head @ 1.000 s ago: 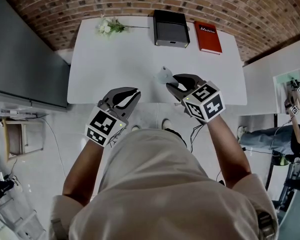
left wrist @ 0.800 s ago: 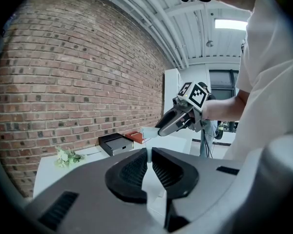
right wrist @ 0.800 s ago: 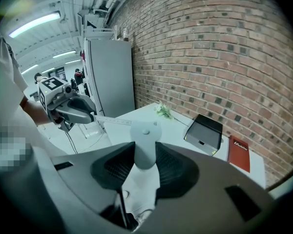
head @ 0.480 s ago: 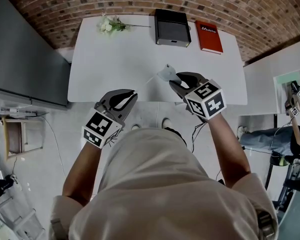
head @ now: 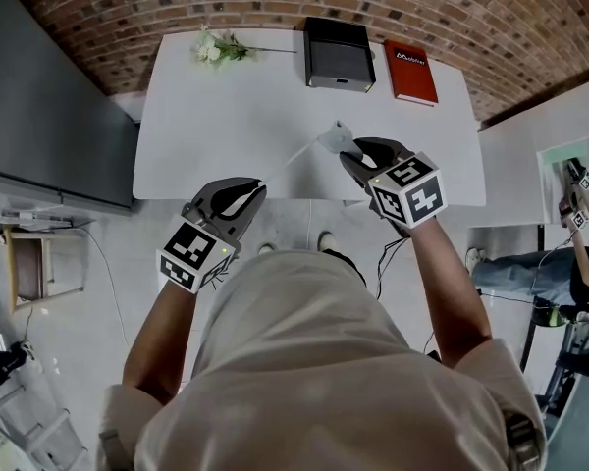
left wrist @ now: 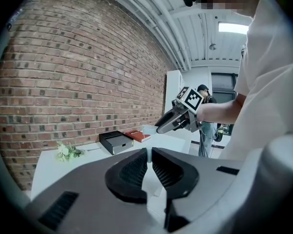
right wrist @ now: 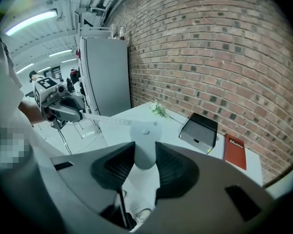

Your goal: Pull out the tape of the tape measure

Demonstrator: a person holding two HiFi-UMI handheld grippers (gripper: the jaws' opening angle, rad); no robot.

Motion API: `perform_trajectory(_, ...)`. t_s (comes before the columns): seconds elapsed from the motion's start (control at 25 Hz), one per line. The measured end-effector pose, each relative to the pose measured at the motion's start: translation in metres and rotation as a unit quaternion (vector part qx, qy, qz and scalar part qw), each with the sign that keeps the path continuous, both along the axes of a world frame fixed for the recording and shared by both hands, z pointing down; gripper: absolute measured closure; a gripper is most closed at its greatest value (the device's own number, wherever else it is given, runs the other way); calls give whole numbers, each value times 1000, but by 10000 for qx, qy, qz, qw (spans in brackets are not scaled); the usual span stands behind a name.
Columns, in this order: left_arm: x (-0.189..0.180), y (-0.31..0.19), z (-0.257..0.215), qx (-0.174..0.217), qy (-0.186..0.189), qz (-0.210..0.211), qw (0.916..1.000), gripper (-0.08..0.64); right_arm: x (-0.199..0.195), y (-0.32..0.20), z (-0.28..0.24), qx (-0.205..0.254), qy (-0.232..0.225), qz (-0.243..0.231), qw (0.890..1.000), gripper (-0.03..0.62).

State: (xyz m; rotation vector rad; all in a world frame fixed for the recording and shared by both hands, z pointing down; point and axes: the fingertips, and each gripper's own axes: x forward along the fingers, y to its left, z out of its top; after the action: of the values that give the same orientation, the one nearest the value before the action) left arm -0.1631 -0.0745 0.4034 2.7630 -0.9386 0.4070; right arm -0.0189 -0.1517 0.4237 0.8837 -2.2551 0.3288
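In the head view my right gripper [head: 351, 153] is shut on the pale grey tape measure [head: 332, 139] above the white table's [head: 226, 116] near edge. Its thin tape [head: 293, 159] stretches down-left to my left gripper [head: 259, 183], which is shut on the tape's end. In the right gripper view the tape measure body [right wrist: 145, 147] sits between the dark pads, and the marked tape [right wrist: 109, 120] leads off to the left gripper [right wrist: 80, 114]. The left gripper view shows its pads [left wrist: 131, 172] nearly together on the thin strip, with the right gripper [left wrist: 160, 128] ahead.
At the table's far edge lie a black box [head: 336, 54], a red book [head: 409, 72] and a sprig of white flowers [head: 216, 50]. A brick wall stands behind the table and a grey cabinet [head: 39, 106] at the left. Another person [head: 569, 253] is at the far right.
The two grippers have drawn apart: the left went down-left, the right up and right with the tape measure. A stretch of tape now shows between them.
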Motion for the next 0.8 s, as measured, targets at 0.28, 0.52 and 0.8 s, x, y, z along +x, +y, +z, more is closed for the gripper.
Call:
perform_trajectory(0.28, 3, 2, -2, 15, 4, 64, 10000, 531, 4, -3, 0, -14, -12, 96, 10000, 454)
perform_trajectory(0.52, -4, 4, 0, -60, 14, 4, 10000, 532, 21, -12, 2, -44, -41, 384, 9992, 454)
perform_trajectory(0.8, -5, 4, -3, -42, 41, 9, 10000, 531, 22, -12, 0, -31, -73, 398, 9992, 454)
